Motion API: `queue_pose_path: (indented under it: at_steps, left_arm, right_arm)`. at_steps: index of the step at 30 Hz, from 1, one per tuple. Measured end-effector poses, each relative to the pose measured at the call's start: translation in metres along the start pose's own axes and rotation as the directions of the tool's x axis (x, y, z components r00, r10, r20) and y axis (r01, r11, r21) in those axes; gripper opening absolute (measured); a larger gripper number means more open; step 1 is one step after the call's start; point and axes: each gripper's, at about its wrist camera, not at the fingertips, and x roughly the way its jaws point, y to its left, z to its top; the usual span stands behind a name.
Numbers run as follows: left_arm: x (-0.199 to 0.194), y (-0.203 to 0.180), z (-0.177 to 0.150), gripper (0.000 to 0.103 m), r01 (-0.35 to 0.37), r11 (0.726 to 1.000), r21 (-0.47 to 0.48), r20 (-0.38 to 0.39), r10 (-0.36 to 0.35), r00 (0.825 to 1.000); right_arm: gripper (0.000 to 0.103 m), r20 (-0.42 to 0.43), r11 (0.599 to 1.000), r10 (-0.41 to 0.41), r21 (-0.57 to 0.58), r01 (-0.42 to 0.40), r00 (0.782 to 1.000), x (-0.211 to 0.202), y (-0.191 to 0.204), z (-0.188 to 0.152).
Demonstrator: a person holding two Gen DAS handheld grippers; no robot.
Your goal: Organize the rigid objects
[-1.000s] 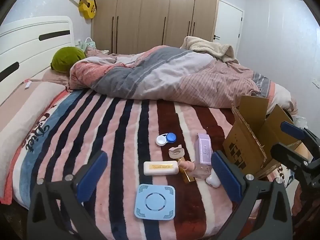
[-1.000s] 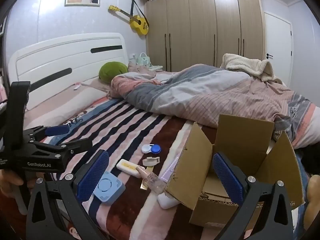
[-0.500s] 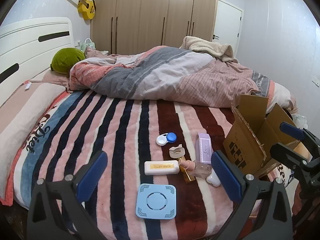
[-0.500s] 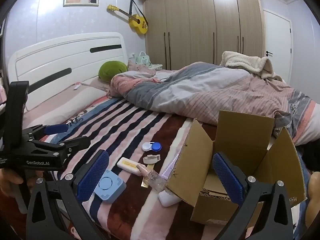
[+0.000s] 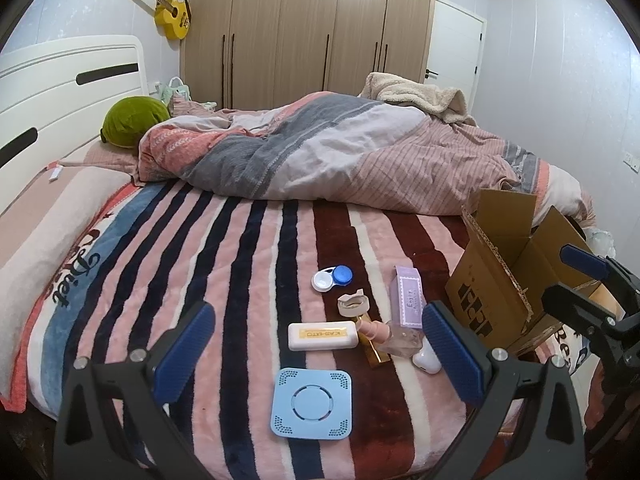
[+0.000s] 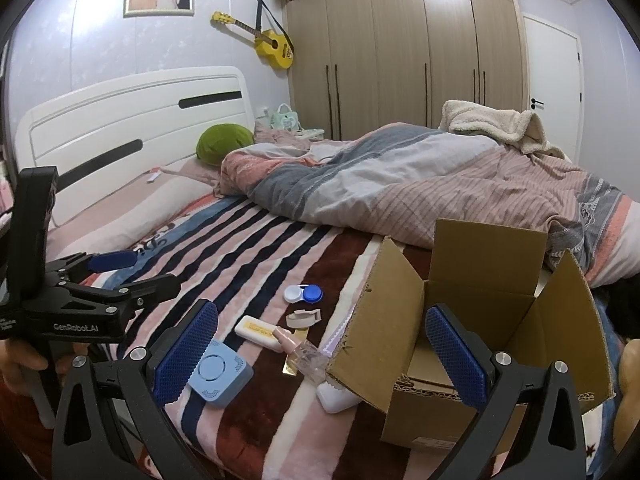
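Basically nothing packed yet: left gripper (image 5: 316,344) and right gripper (image 6: 320,352) both hover with jaws apart and empty, small items (image 5: 322,335) all on the striped blanket (image 5: 160,280) beside the open cardboard box (image 6: 472,308).

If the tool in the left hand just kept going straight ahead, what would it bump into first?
Probably the white case with the yellow label, which lies about midway ahead of the open left tool; the light blue square box sits nearer but lower. Depth is hard to judge.
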Motion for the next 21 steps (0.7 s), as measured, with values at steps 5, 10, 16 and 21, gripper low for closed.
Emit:
queue_pose_path:
  at_steps: [5,10,16,21]
  left_arm:
    - [-0.0002,0.0001,-0.0003,0.103,0.006,1.0,-0.002,0.002,-0.006,1.0]
    - [-0.0021,0.0029,0.0014,0.103,0.001,1.0,0.0,0.008,-0.001,1.0]
    - [-0.0052,0.0037,0.004,0.103,-0.002,1.0,0.0,0.012,0.002,1.0]
    - [-0.0075,0.0031,0.0057,0.103,-0.006,1.0,0.002,0.015,0.006,1.0]
  right_arm:
    - [0.103,0.0,1.0,0.003,0.001,-0.003,1.0,-0.0001,0.0003,0.0006]
    - [0.103,-0.002,1.0,0.007,-0.002,-0.007,1.0,0.0024,-0.0002,-0.0017]
    - [0.103,-0.005,1.0,0.017,-0.003,-0.017,1.0,0.0048,0.0006,-0.0028]
    - [0.103,-0.007,1.0,0.018,-0.008,-0.018,1.0,0.0055,0.0031,-0.0048]
